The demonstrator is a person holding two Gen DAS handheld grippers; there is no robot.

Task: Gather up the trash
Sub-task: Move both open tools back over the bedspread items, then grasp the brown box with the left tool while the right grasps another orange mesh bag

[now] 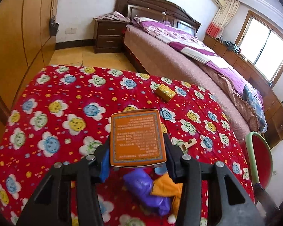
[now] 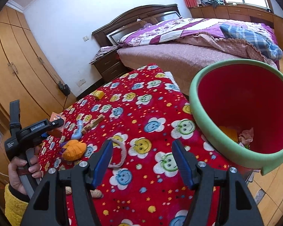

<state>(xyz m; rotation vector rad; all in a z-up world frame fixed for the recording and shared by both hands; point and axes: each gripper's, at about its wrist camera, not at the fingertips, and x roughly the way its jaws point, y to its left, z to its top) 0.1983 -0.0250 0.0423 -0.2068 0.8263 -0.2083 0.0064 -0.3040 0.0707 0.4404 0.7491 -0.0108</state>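
Note:
My left gripper [image 1: 137,150] is shut on an orange printed box [image 1: 137,137] and holds it above the red flower-print table cover [image 1: 56,113]. The box also shows in the right wrist view [image 2: 56,124], held by the left gripper [image 2: 52,125] at the left. My right gripper [image 2: 142,160] is open and empty above the cover, left of the red bin with a green rim [image 2: 241,113], which holds some trash. A small yellow box [image 1: 165,92] lies at the far side of the cover. A pinkish string loop [image 2: 120,154] and peanut shells [image 2: 96,194] lie near my right gripper.
An orange cloth toy [image 2: 73,149], a purple bag [image 1: 147,190], a blue toy [image 2: 78,131] and wooden puzzle pieces [image 2: 93,123] lie on the cover. A bed [image 1: 188,56] stands beyond the table, a nightstand [image 1: 108,35] beside it, wardrobes [image 1: 18,37] to the left.

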